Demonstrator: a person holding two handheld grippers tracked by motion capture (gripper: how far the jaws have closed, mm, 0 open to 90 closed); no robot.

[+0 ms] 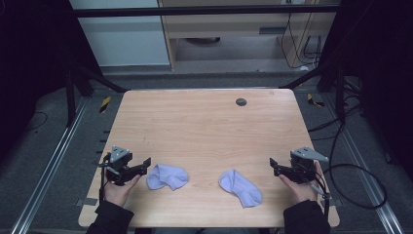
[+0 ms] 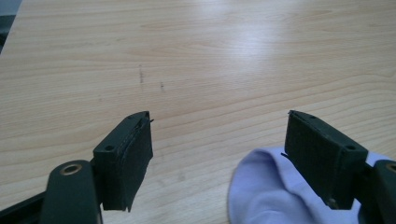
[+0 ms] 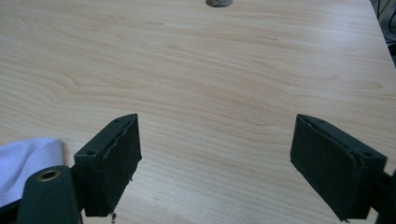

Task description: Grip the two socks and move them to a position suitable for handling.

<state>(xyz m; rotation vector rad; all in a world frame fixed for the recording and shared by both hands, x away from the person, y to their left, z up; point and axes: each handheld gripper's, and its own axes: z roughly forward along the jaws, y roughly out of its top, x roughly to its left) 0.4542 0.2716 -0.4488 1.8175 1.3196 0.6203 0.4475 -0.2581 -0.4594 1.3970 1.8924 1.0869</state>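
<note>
Two pale lavender socks lie near the table's front edge. The left sock point(image 1: 167, 176) is bunched up; the right sock point(image 1: 241, 187) lies flatter and slants toward the front. My left gripper point(image 1: 142, 165) sits just left of the left sock, held in a hand, jaws open and empty. In the left gripper view that sock point(image 2: 271, 191) lies under the right-hand jaw, and the left gripper point(image 2: 219, 116) stands wide apart. My right gripper point(image 1: 273, 165) is open a little right of the right sock. The right gripper view shows this gripper point(image 3: 217, 119) empty, the sock's edge point(image 3: 23, 161) at lower left.
The wooden table point(image 1: 204, 126) has a small dark round grommet point(image 1: 241, 102) near its far edge, which the right gripper view shows too as a grommet point(image 3: 218, 2) at the top. Black frame posts and cables point(image 1: 350, 170) surround the table on the floor.
</note>
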